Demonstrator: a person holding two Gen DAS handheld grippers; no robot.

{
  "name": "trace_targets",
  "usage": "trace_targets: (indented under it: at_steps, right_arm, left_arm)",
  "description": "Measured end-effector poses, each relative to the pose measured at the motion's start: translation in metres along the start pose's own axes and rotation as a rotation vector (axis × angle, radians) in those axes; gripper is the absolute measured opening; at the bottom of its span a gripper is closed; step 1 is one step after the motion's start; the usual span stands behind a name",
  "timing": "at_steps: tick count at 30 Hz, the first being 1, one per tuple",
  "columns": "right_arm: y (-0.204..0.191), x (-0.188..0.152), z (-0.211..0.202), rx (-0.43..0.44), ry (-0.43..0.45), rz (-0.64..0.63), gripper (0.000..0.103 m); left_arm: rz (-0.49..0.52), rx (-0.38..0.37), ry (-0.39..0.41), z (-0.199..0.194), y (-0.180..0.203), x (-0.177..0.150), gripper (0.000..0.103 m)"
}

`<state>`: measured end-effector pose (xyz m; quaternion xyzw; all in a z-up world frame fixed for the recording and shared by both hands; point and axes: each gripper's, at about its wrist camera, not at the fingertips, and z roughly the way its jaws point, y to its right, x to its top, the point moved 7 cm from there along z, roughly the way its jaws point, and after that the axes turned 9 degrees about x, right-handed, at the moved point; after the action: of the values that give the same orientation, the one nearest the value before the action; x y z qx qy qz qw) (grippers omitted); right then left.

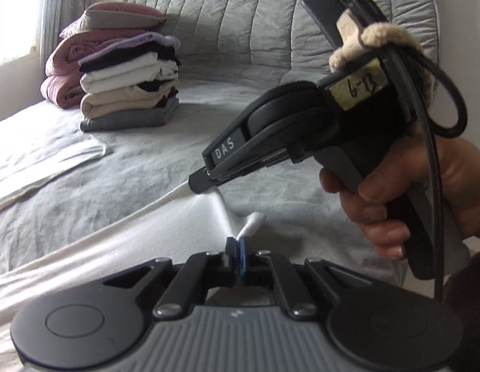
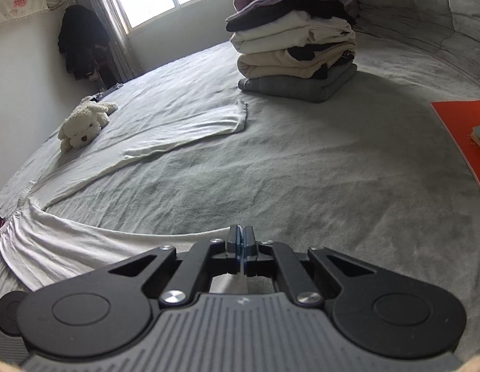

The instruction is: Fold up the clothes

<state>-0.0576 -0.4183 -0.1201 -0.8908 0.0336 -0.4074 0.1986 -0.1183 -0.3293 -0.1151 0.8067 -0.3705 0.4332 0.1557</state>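
Both grippers — left [image 1: 236,245], right [image 2: 240,241] — pinch the white garment [image 2: 184,124]'s edge; keep it taut, clear of the stack [image 2: 295,46] at one o'clock.

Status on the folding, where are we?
Done: a stack of folded clothes sits on the bed. In hand: the left gripper and right gripper are both shut on the white garment. Left: its long sleeve lies spread out, unfolded.
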Motion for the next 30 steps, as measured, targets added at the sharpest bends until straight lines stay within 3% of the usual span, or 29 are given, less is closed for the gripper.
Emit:
trace_targets:
  at_steps: [3, 5, 6, 7, 8, 10, 11, 17, 25, 30]
  right_arm:
    - [-0.003, 0.002, 0.0, -0.009, 0.0, -0.006, 0.003]
    - [-0.008, 0.003, 0.002, -0.008, 0.0, -0.016, 0.006]
    - [-0.011, 0.003, 0.003, -0.007, 0.0, -0.021, 0.015]
    - [-0.013, 0.004, 0.003, -0.006, 0.0, -0.025, 0.016]
    - [-0.015, 0.005, 0.004, -0.006, 0.0, -0.03, 0.017]
    - [-0.02, 0.006, 0.006, -0.005, -0.001, -0.039, 0.035]
    - [-0.023, 0.006, 0.006, -0.004, -0.001, -0.044, 0.039]
    - [-0.038, 0.01, 0.011, 0.001, -0.002, -0.073, 0.04]
    - [-0.085, 0.011, 0.037, 0.055, -0.035, -0.151, 0.043]
    - [-0.114, 0.015, 0.055, 0.088, -0.049, -0.174, 0.045]
  left_arm:
    - [-0.016, -0.011, 0.009, -0.003, -0.003, -0.003, 0.004]
    - [-0.026, -0.02, 0.013, -0.009, -0.007, -0.003, 0.013]
    - [-0.032, -0.024, 0.01, -0.012, -0.01, -0.004, 0.02]
    - [-0.037, -0.02, 0.009, -0.016, -0.014, -0.004, 0.025]
    - [-0.037, -0.01, 0.009, -0.019, -0.018, -0.005, 0.026]
    - [-0.041, 0.013, 0.006, -0.026, -0.03, -0.006, 0.031]
    - [-0.048, 0.024, 0.006, -0.029, -0.037, -0.007, 0.033]
    - [-0.122, 0.134, -0.018, -0.046, -0.095, -0.017, 0.042]
    - [-0.204, 0.341, -0.051, -0.073, -0.185, -0.042, 0.055]
    - [-0.247, 0.442, -0.085, -0.09, -0.23, -0.062, 0.056]
